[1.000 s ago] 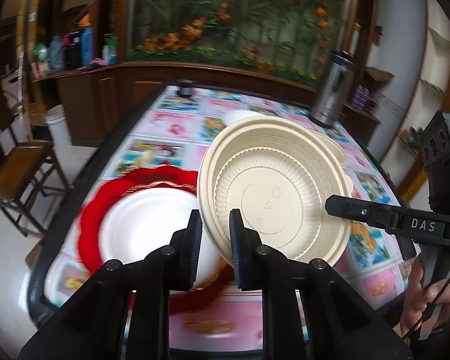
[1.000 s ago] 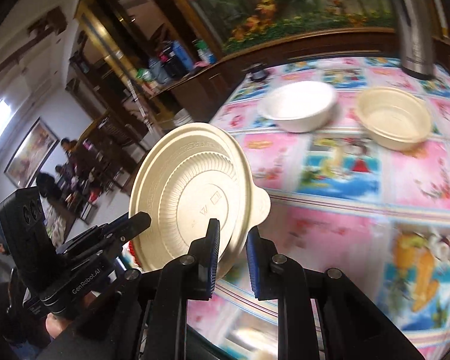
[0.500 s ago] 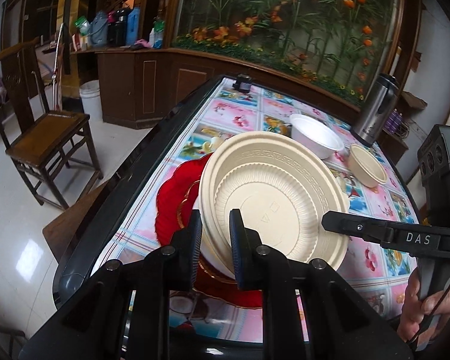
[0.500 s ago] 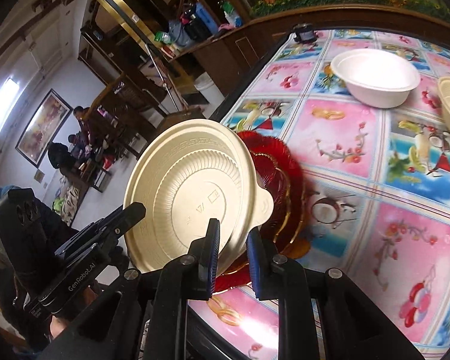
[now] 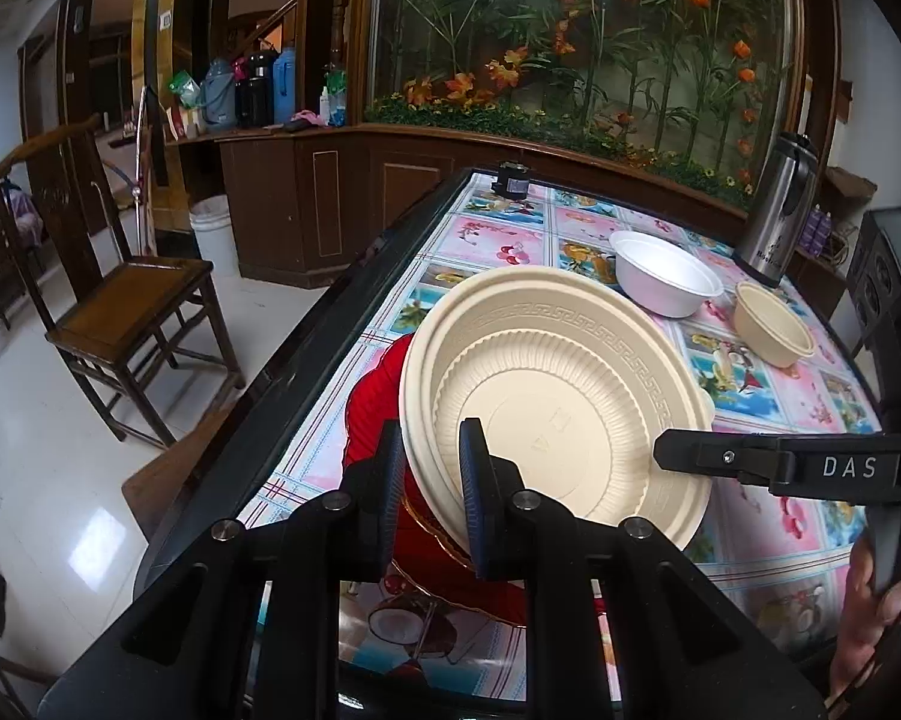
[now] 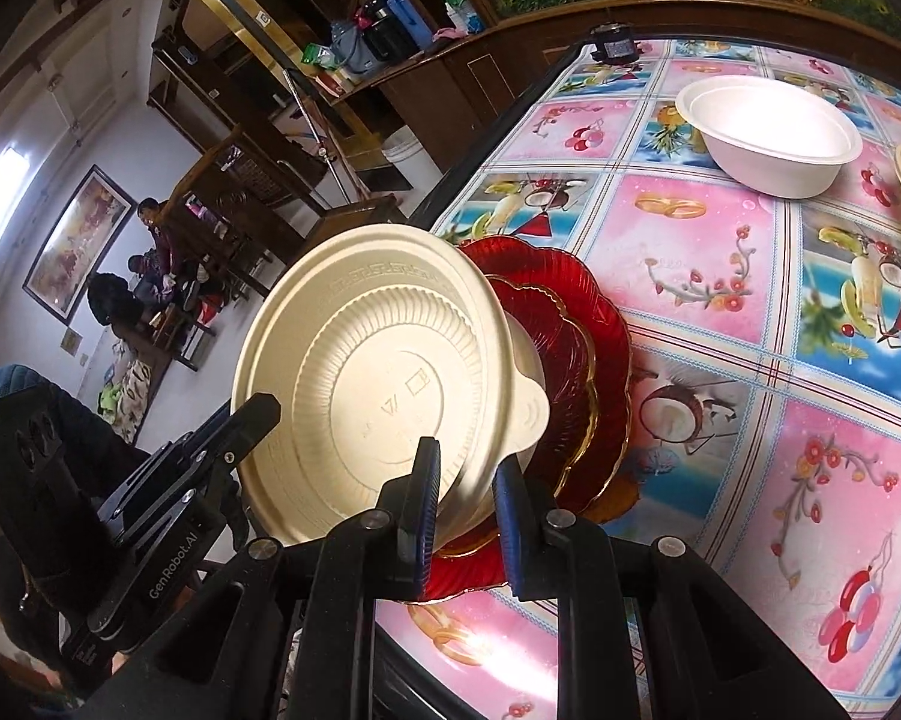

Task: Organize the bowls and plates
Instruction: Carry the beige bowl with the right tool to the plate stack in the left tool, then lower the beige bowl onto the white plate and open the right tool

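Left claw (image 5: 429, 480): nearly closed, pinching cream plate (image 5: 546, 396) rim
Right claw (image 6: 465, 510): nearly closed, pinching opposite rim
Cream plate: tilted above red plates (image 6: 588, 360)
Bowls: white bowl (image 5: 666, 282), cream bowl (image 5: 771, 324) on surface (image 6: 750, 420)

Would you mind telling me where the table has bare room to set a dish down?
Free: the tablecloth between the red plate and the white bowl, and the near stretch right of the red plate. Crowded: the left edge, where the beige plate hangs over the red plate, and the far corner with the beige bowl and flask.
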`<state>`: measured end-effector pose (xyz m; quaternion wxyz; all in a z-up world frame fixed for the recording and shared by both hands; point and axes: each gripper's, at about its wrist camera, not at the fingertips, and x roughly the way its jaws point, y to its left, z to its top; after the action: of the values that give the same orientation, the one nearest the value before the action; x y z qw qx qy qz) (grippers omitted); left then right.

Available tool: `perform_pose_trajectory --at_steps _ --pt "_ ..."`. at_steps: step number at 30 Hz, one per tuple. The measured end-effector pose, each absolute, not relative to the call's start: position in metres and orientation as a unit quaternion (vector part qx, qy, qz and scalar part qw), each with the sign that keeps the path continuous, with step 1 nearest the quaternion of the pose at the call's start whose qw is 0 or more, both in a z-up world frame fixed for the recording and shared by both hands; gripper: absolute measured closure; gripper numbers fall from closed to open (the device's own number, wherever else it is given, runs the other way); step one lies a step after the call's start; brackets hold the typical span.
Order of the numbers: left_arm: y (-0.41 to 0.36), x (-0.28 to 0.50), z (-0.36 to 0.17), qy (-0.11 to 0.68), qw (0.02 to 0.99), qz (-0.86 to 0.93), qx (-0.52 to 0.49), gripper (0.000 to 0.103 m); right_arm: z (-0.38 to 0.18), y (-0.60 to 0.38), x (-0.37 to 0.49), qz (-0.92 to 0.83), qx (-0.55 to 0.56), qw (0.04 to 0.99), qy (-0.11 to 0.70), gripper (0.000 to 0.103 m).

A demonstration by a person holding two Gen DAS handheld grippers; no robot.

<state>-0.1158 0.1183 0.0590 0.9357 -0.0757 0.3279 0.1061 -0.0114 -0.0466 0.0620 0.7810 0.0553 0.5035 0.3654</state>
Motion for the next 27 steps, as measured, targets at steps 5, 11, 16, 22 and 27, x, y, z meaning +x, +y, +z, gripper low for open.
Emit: perform_pose_trajectory --at_steps 5,11,16,22,27 --pt "0.1168 -0.1157 0.0578 0.327 0.936 0.108 -0.068 0.088 0.059 -0.0453 -0.0092 0.359 0.052 0.784 0.504 0.084" --pt "0.1158 -0.1156 0.0572 0.327 0.936 0.11 -0.066 0.088 0.0579 -0.0439 -0.0087 0.356 0.05 0.784 0.506 0.084" --pt "0.1144 -0.1151 0.0544 0.327 0.936 0.113 -0.063 0.088 0.0565 -0.043 -0.0087 0.355 0.048 0.785 0.505 0.084" --pt "0.1134 -0.1143 0.0534 0.328 0.936 0.112 -0.062 0.088 0.0546 -0.0429 -0.0079 0.353 0.047 0.786 0.505 0.084" --pt "0.1128 -0.1137 0.0517 0.33 0.935 0.112 -0.062 0.088 0.0548 -0.0426 -0.0074 0.352 0.047 0.787 0.504 0.083"
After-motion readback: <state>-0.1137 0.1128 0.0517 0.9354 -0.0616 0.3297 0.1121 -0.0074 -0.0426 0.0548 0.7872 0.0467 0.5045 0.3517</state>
